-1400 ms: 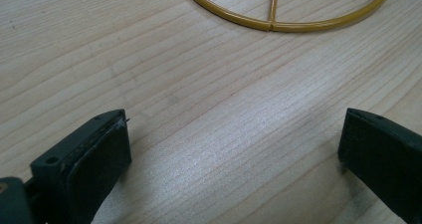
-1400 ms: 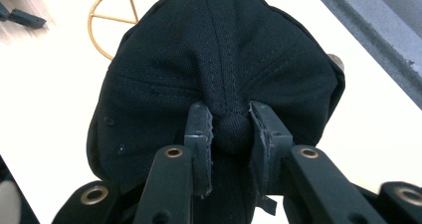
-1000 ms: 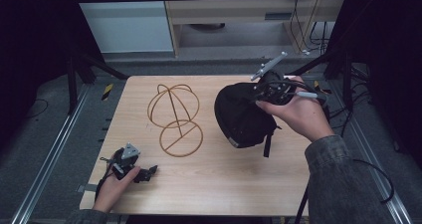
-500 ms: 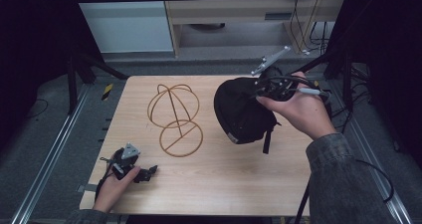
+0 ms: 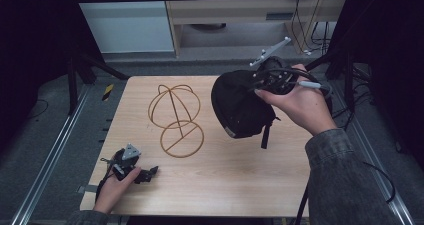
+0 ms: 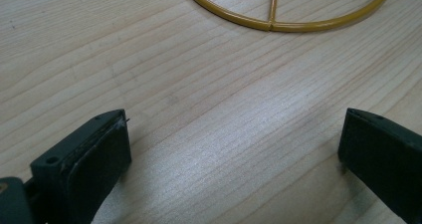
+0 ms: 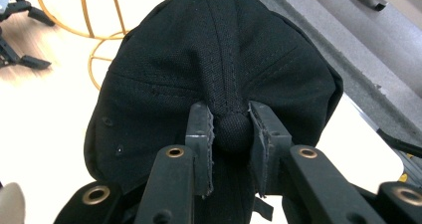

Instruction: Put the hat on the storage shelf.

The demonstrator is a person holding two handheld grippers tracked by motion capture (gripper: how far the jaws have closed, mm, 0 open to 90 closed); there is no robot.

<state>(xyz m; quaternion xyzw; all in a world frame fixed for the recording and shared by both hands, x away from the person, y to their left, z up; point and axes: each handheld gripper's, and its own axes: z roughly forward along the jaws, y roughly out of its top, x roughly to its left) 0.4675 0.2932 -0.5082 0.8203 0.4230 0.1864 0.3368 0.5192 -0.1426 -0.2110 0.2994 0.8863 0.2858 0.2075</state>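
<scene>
Pinched only by its top button in the right gripper (image 7: pixel 230 134), the black cap (image 5: pixel 240 105) could slip free before reaching the wire stand (image 5: pixel 176 120) at nine o'clock, while the left gripper (image 6: pixel 234 149) rests released on the desk (image 5: pixel 240 175).

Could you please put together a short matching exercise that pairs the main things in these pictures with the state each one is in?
Things:
1. black fabric cap
2. gold wire hat stand
3. left gripper
4. right gripper

States:
a. open, low over the wooden table
b. standing bare on the table
c. lifted off the table
d. shut on the cap's top button

Pairs: 1-c, 2-b, 3-a, 4-d
</scene>
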